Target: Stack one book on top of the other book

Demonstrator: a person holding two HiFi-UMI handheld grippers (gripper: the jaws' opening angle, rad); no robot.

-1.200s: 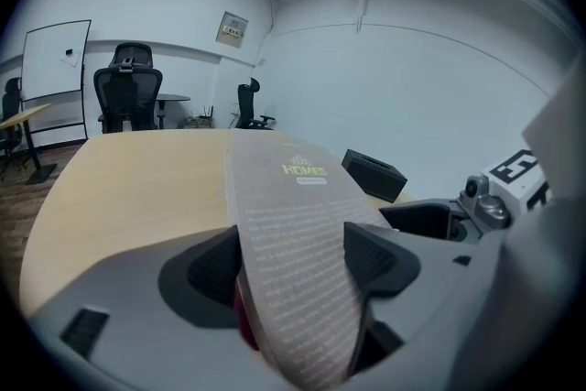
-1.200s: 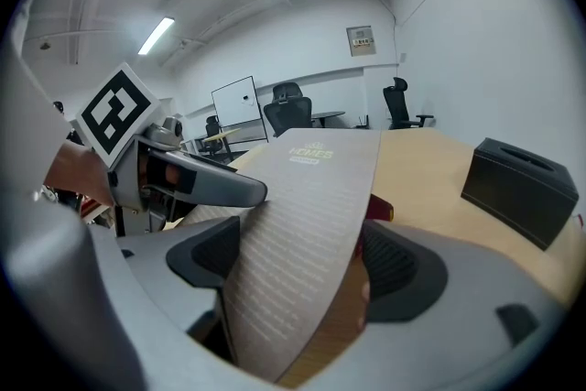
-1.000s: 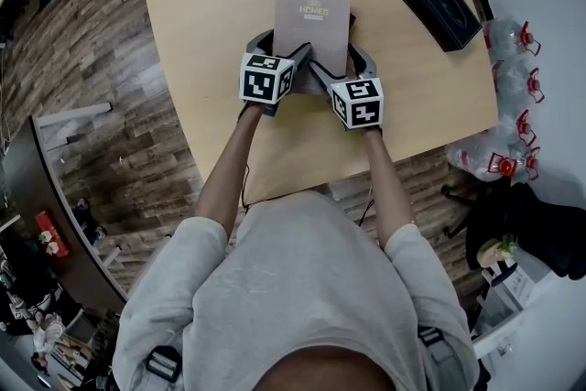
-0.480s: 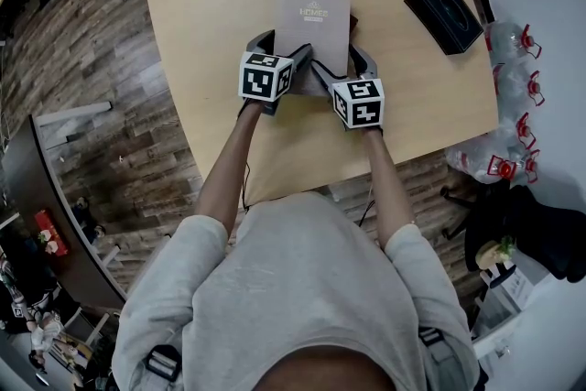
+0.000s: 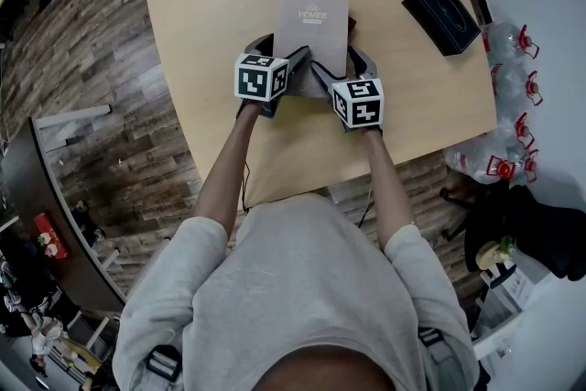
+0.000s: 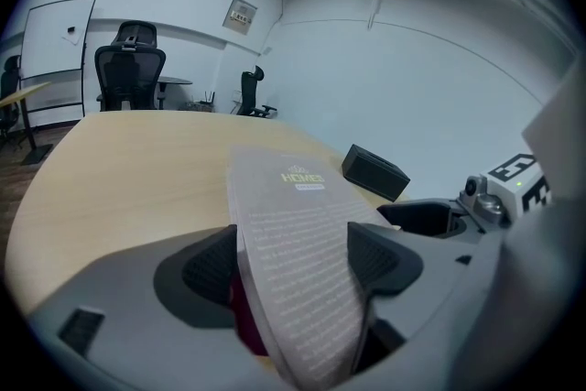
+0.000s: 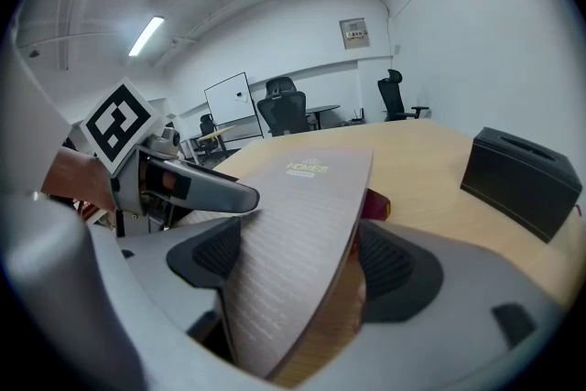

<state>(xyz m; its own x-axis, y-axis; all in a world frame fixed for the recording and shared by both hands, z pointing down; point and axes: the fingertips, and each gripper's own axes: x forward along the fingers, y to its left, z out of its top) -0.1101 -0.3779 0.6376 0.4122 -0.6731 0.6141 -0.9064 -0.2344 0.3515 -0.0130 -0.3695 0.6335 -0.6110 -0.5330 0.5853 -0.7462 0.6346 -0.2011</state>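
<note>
A thin grey-brown book (image 5: 311, 18) lies flat on a red book (image 5: 352, 20), of which only a sliver shows at its right edge. Both rest on the wooden table (image 5: 211, 5). My left gripper (image 5: 279, 52) straddles the grey book's near left corner. Its jaws have just been opening, and that corner (image 6: 293, 233) sits between the pads without being pressed. My right gripper (image 5: 343, 61) stands open around the near right corner. In the right gripper view the grey cover (image 7: 293, 224) and the book beneath it lie between the pads. Red shows under the cover (image 6: 249, 325).
A black box (image 5: 442, 14) lies on the table at the far right, also seen as the box (image 6: 375, 172) and the box (image 7: 520, 179). Clear bottles with red caps (image 5: 513, 41) stand on the floor past the table's right edge. Office chairs (image 6: 130, 69) stand beyond the table.
</note>
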